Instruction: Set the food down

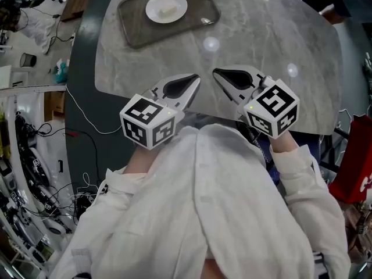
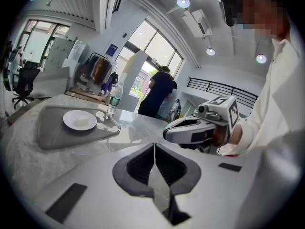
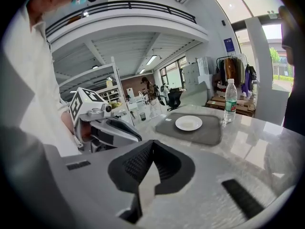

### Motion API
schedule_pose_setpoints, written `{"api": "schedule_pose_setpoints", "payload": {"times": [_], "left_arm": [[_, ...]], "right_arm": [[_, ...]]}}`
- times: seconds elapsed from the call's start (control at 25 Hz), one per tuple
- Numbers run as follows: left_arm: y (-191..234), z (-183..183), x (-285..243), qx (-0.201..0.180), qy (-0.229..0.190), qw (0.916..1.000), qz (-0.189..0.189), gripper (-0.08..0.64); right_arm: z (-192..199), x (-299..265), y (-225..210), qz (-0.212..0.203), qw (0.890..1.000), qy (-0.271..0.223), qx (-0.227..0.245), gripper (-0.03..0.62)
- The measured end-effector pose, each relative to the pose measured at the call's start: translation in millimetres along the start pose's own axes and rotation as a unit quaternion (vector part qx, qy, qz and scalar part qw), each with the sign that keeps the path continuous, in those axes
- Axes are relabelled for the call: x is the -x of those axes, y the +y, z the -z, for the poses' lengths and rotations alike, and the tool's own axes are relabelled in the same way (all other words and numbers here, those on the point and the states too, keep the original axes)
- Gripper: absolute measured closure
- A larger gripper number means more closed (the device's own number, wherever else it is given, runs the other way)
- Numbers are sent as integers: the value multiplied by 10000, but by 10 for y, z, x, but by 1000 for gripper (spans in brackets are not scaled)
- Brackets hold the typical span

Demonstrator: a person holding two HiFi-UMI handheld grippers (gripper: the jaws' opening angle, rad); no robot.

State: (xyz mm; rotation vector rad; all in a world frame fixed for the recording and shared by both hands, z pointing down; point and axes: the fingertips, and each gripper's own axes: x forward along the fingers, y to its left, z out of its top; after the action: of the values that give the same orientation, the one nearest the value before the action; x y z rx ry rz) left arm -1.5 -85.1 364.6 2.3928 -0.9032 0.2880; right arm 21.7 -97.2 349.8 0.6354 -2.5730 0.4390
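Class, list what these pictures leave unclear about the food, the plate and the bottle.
- Pale food on the white round plate: too small in every view to identify.
- Clear plastic water bottle: cut off by the head view's top edge.
- Its label print: too small in both gripper views.

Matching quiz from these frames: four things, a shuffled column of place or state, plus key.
1. white plate
2. grey tray
3. water bottle
4. left gripper

A. stands on the table beside the tray
B. jaws shut, nothing between them
C. lies on the table, under the plate
D. on the tray, holds pale food

Pairs: 1-D, 2-C, 3-A, 4-B
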Motion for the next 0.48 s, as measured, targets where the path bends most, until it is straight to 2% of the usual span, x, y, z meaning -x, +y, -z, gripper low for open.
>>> {"api": "schedule_pose_setpoints", "payload": {"times": [0.48], "left_arm": [[16,-13,-49,-25,32,10000,38,537]], "right_arm": [[-25,-21,-59,100,9999,1,109,589]]}}
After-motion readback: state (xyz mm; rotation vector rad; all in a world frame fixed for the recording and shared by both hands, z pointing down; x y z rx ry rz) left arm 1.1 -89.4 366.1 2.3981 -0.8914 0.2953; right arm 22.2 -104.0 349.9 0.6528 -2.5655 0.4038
